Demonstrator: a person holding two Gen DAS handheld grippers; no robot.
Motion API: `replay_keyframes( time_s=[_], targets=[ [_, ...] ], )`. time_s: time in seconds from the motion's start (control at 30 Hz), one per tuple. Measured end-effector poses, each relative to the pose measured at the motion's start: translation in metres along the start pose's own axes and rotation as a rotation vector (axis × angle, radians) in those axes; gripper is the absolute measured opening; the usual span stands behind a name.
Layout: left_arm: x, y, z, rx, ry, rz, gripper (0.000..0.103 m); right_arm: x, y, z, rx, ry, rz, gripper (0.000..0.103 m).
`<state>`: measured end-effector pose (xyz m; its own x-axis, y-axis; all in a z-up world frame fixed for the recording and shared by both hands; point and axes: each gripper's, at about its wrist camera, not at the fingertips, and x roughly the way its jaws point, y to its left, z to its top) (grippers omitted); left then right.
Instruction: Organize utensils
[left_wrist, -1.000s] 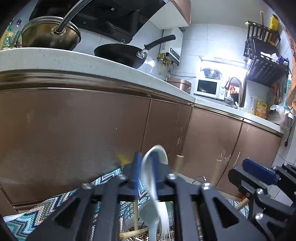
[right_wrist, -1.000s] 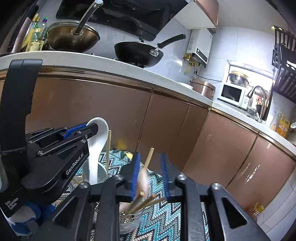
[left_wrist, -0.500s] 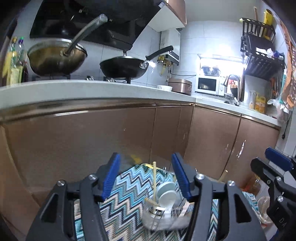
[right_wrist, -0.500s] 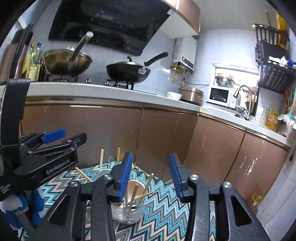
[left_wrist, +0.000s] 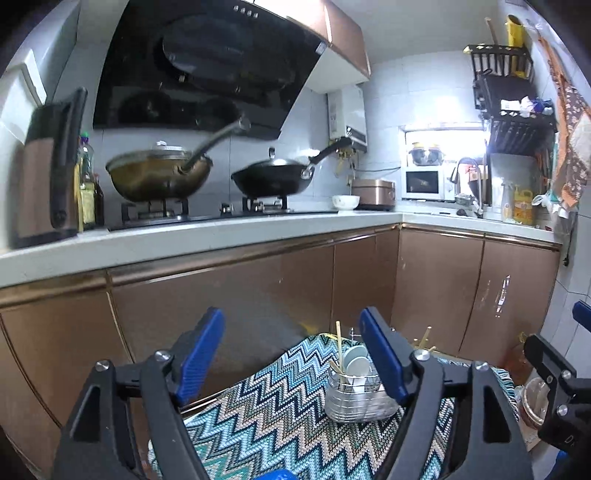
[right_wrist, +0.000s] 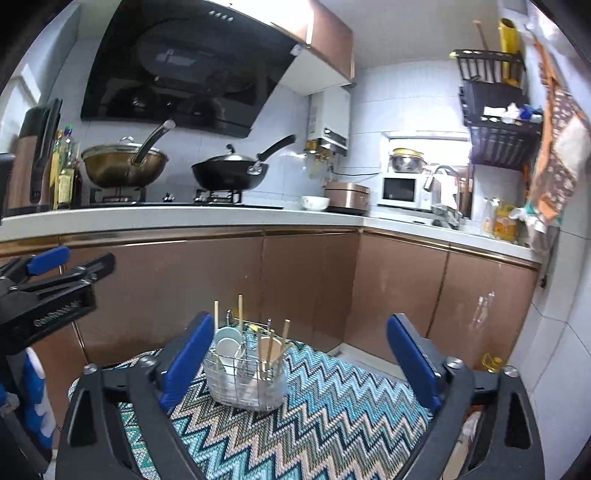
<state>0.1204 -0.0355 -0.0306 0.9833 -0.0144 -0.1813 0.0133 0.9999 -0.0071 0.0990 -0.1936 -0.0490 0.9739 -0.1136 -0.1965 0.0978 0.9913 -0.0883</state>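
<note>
Both grippers, left (left_wrist: 291, 354) and right (right_wrist: 301, 363), have just spread wide, empty and backed off, leaving white spoons (right_wrist: 227, 345) and chopsticks (right_wrist: 240, 314) standing in the wire caddy (right_wrist: 245, 380) on the zigzag mat (right_wrist: 332, 406) — sorting probably finished, though compartments blur.

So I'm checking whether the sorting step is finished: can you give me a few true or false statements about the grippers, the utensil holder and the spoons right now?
1. The left gripper is clamped on a white spoon. False: its jaws have just been opening and stand wide, with nothing between them.
2. The white spoons stand in the wire utensil holder. True.
3. The utensil holder sits on the kitchen counter. False: it stands on the zigzag-patterned cloth, below the counter.
4. The right gripper is open and holds nothing. True; its jaws have just been opening too.
5. Wooden chopsticks stick up out of the holder. True.
</note>
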Motion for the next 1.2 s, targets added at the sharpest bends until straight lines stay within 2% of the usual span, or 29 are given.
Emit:
replay_keyframes(
  time_s=[0.07, 0.47, 0.73, 1.2],
  targets=[
    [-0.01, 0.001, 0.003, 0.003, -0.012, -0.001, 0.075, -0.011, -0.003, 0.0, 0.016, -0.001, -0.019, 0.103],
    [-0.046, 0.011, 0.011, -0.01, -0.051, -0.005, 0.075, -0.056, -0.02, 0.001, 0.057, -0.035, -0.107, 0.103],
    [-0.055, 0.018, 0.01, -0.016, -0.059, 0.02, 0.075, -0.066, -0.027, 0.003, 0.062, -0.047, -0.163, 0.103],
    [-0.049, 0.02, 0.007, -0.019, -0.043, 0.044, 0.075, -0.062, -0.032, -0.001, 0.071, -0.03, -0.198, 0.103]
  ],
)
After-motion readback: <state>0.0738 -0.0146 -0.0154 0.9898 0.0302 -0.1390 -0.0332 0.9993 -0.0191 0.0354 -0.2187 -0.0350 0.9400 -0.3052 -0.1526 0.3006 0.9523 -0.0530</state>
